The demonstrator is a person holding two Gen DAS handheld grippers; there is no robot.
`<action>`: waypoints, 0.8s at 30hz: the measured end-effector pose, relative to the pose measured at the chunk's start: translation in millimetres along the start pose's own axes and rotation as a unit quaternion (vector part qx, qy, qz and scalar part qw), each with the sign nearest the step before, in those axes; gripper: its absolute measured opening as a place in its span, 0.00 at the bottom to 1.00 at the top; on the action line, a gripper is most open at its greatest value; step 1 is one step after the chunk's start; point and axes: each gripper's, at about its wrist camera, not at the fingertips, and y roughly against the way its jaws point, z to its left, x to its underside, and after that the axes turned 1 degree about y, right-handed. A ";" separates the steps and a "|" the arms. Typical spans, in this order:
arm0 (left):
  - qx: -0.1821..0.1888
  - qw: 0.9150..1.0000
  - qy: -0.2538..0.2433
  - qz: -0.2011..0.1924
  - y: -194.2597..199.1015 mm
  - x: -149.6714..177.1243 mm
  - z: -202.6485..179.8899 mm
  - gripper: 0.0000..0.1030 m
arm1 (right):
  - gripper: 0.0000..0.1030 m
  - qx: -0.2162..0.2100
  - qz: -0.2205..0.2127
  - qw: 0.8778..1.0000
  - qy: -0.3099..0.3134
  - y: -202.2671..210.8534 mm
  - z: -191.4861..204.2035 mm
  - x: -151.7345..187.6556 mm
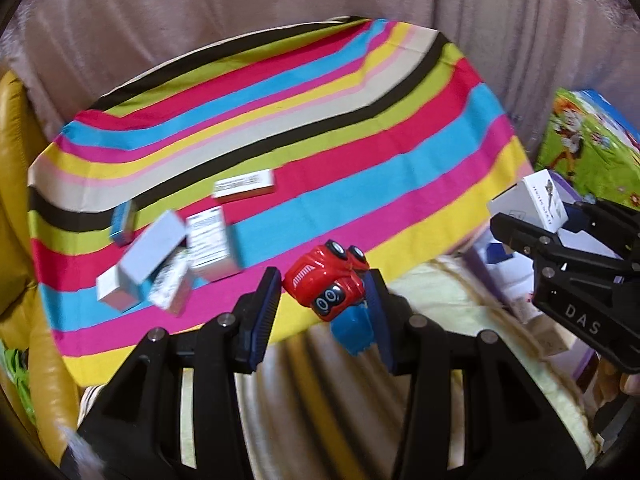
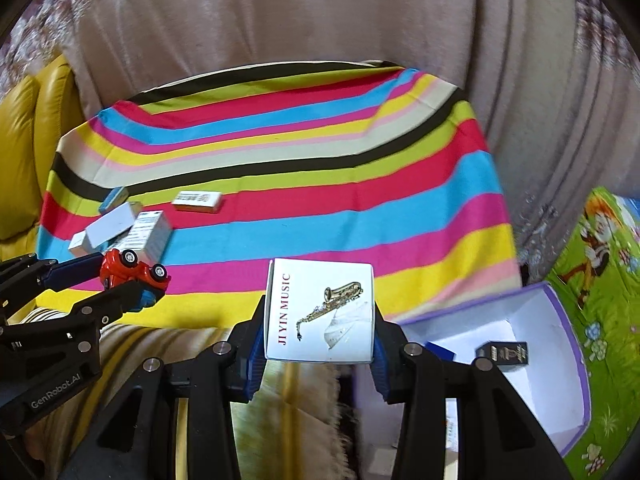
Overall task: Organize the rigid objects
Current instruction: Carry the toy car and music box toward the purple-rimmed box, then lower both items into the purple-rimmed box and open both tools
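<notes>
Left gripper (image 1: 320, 300) jaws clamp the red-and-blue plastic toy car (image 1: 328, 280); right gripper (image 2: 320, 320) jaws clamp the white saxophone-printed cardboard box (image 2: 320, 310). Keep both level and set them gently beside the small cartons (image 1: 168, 260) far left on the striped cloth (image 1: 360, 140).

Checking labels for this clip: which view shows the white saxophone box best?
The right wrist view: the saxophone box fills the centre, printed face readable, clamped in the right gripper. The left wrist view catches only a small, tilted corner of it at the right edge.
</notes>
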 end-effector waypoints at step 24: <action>0.236 0.969 -0.055 0.041 -31.1 -27.9 -111.3 0.46 | 0.43 0.086 0.020 0.988 -0.126 16.9 -122.5 42.5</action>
